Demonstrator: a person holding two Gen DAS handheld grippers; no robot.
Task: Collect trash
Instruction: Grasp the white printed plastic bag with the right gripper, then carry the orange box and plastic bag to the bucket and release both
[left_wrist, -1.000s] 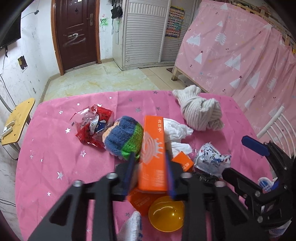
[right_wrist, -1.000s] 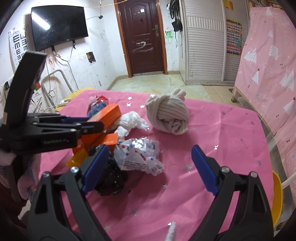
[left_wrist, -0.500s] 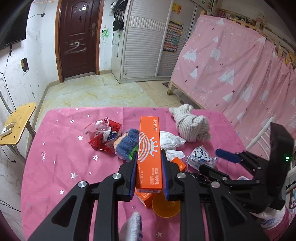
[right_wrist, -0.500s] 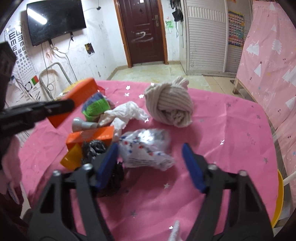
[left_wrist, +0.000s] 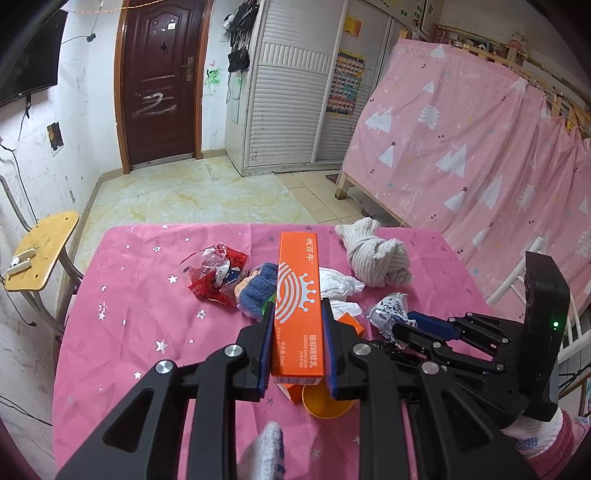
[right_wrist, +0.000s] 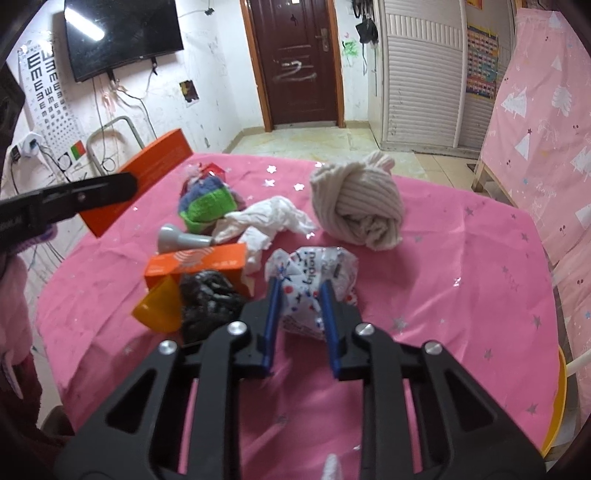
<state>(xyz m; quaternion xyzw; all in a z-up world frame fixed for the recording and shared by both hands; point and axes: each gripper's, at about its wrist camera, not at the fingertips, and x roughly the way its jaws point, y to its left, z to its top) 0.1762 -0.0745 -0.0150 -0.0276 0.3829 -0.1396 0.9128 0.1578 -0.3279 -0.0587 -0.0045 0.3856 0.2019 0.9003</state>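
Observation:
My left gripper is shut on a long orange carton and holds it lifted above the pink table; the carton also shows in the right wrist view. My right gripper is shut on a crumpled white printed wrapper lying on the table; the wrapper also shows in the left wrist view. White crumpled tissue, a red wrapper and a black crumpled bag lie among the pile.
A smaller orange box, a yellow cup, a grey handle, a blue-green knitted item and a beige knotted cloth lie on the table. A wooden stool stands left of it.
My left gripper lifted the orange carton off the pile. My right gripper moved forward and closed from wide open onto the white printed wrapper.

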